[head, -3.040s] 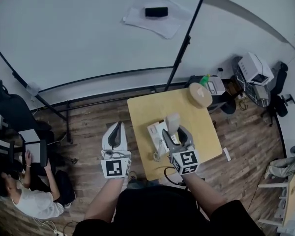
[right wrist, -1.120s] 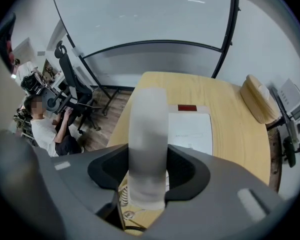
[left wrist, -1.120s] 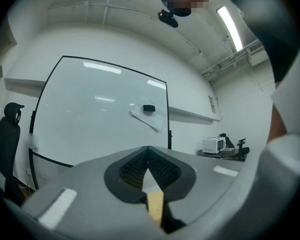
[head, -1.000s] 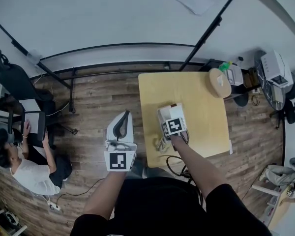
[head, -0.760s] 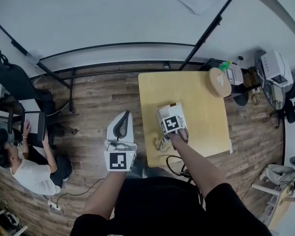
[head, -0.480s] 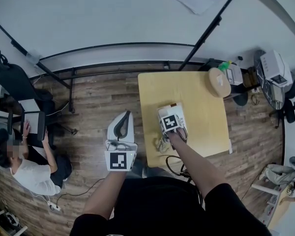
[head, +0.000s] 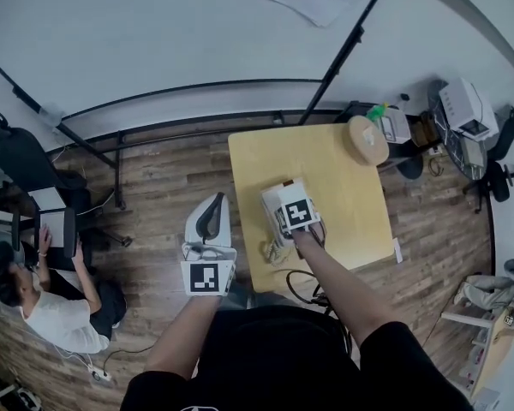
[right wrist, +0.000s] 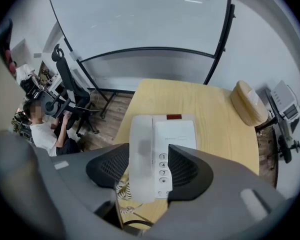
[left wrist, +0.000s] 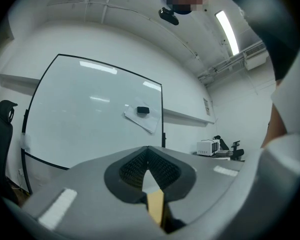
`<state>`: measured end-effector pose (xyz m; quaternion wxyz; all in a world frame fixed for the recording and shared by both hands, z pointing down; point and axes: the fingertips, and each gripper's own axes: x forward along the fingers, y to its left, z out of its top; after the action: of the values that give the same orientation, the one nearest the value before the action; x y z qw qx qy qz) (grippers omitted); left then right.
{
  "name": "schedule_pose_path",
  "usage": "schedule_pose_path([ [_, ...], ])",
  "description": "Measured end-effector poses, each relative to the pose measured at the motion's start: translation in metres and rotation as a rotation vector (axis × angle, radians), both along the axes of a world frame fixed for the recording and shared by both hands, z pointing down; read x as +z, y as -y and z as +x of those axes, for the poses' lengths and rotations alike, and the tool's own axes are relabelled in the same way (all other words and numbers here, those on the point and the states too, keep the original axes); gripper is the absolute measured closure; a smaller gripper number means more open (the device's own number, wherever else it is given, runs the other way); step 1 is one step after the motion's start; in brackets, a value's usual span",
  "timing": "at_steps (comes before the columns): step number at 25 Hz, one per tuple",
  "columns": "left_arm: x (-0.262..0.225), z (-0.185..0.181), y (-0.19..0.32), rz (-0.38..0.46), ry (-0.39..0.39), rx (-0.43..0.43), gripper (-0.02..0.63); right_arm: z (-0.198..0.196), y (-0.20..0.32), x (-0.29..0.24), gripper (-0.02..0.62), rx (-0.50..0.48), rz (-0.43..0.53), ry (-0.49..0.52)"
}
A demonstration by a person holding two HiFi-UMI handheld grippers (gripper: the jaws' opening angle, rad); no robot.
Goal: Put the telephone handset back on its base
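Note:
The white telephone base (right wrist: 176, 134) stands near the front of the yellow table (head: 351, 191). Its handset (right wrist: 141, 149) lies along the base's left side, beside the keypad (right wrist: 163, 169). My right gripper (right wrist: 149, 153) points steeply down just above the handset. Its jaws have just been opening; they stand wide on either side of the handset and the pads do not touch it. In the head view the right gripper (head: 291, 212) covers most of the phone (head: 271, 202). My left gripper (head: 208, 227) hangs left of the table, shut and holding nothing.
A coiled cord (head: 272, 251) trails off the table's front edge. A round tan object (head: 367, 139) sits at the far right corner. A whiteboard on a stand (head: 154, 41) is behind the table. A person (head: 43, 315) sits at the left.
The right gripper has lifted a little off the phone and its jaws have widened. The handset stays on the base. The left gripper has kept still.

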<state>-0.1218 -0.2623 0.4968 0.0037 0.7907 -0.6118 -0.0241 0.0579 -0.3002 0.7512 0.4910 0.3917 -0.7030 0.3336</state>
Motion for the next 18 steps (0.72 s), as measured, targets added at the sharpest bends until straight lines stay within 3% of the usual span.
schedule_pose_path([
  [6,-0.018,0.026,0.007,0.034,0.007,0.056,0.606,0.010,0.018,-0.075,0.336,0.022,0.152,0.103],
  [11,-0.040,0.040,0.010,0.109,-0.013,0.088,0.606,0.016,0.020,-0.150,0.350,0.010,0.327,0.176],
  [18,-0.058,0.065,0.014,0.141,-0.006,0.135,0.606,0.046,0.011,-0.246,0.501,0.018,0.693,0.190],
])
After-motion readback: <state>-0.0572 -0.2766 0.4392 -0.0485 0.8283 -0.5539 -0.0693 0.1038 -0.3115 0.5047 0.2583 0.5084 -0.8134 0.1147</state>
